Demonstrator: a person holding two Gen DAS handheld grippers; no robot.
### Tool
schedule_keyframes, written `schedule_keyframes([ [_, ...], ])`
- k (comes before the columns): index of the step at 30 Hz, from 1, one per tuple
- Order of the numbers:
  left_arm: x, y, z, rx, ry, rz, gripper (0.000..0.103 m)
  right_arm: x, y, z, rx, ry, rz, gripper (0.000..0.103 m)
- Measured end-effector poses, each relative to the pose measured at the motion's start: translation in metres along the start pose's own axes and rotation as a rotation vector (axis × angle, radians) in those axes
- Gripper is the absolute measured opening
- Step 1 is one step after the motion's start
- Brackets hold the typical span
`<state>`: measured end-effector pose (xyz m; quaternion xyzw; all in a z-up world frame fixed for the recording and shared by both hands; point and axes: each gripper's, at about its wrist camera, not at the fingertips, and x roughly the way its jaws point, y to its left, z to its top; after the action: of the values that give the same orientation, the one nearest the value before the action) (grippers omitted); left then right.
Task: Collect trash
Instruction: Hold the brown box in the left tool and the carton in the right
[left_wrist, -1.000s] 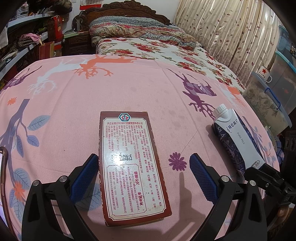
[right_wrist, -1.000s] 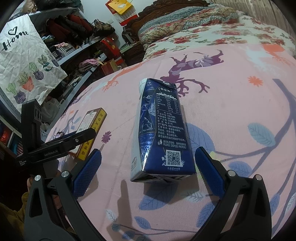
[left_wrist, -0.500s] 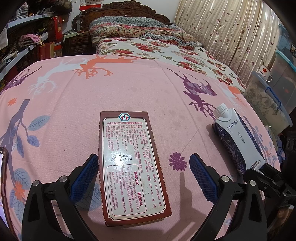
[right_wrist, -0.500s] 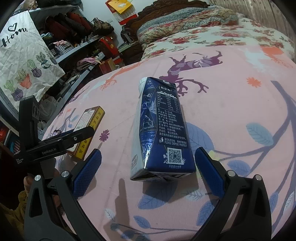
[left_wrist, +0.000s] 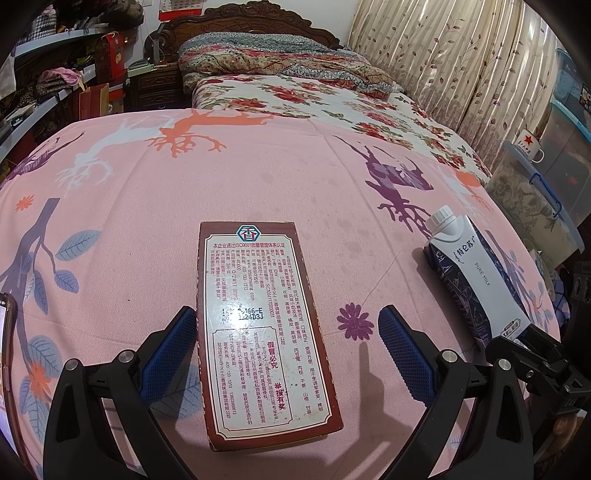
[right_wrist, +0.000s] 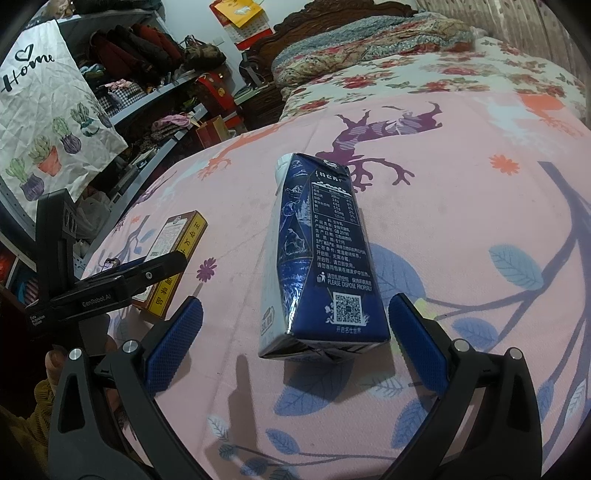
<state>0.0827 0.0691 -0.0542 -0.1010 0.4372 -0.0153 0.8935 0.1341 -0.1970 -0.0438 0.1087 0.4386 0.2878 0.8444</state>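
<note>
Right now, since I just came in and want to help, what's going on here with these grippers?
A person is collecting trash off the pink bedspread. The left hand-held gripper is open around a flat brown box; the right hand-held gripper is open around a lying blue milk carton. Neither is gripped or lifted yet.

I see a flat brown box (left_wrist: 267, 332) with a white printed label lying face up on the pink sheet. To its right, well apart, a dark blue milk carton (right_wrist: 321, 254) with a white screw cap lies on its side.
</note>
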Motion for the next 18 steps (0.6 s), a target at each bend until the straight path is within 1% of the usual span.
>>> schedule_keyframes([
  [8, 0.0001, -0.0003, 0.0, 0.0, 0.0, 0.0, 0.094, 0.0, -0.0011, -0.0001, 0.002, -0.002, -0.001, 0.099],
  [18, 0.0001, -0.0007, -0.0001, 0.0, 0.0, 0.0, 0.094, -0.0018, -0.0031, 0.0001, 0.01, -0.01, -0.017, 0.095],
])
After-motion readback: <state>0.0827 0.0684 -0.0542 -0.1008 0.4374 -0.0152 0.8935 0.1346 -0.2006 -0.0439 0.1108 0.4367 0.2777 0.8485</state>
